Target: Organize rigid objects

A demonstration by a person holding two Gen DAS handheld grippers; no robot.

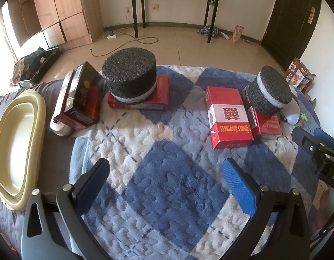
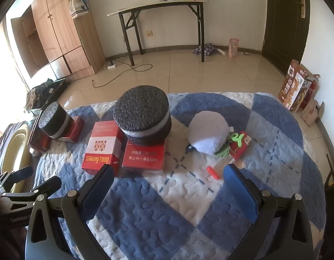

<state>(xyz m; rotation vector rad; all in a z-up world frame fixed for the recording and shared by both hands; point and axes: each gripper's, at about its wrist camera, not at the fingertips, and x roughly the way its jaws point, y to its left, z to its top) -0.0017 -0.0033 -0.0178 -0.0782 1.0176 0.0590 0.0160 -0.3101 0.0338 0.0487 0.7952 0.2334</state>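
Red boxes [image 2: 101, 150] and black foam cylinders [image 2: 143, 117] sit on the blue-white blanket [image 2: 167, 205] — 2 cylinders each atop a box. Cream basin [image 1: 17, 145] at far left edge. Left gripper [image 1: 167, 186] & right gripper [image 2: 167, 190] both spread wide, holding nothing, hovering over blanket — plush ball [image 2: 207, 132] w/ small toys to the right.

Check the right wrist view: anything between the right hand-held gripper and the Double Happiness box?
Nothing. Only bare blue-and-white rug separates the open right hand-held gripper from the Double Happiness box; its left fingertip nearly overlaps the box's front edge.
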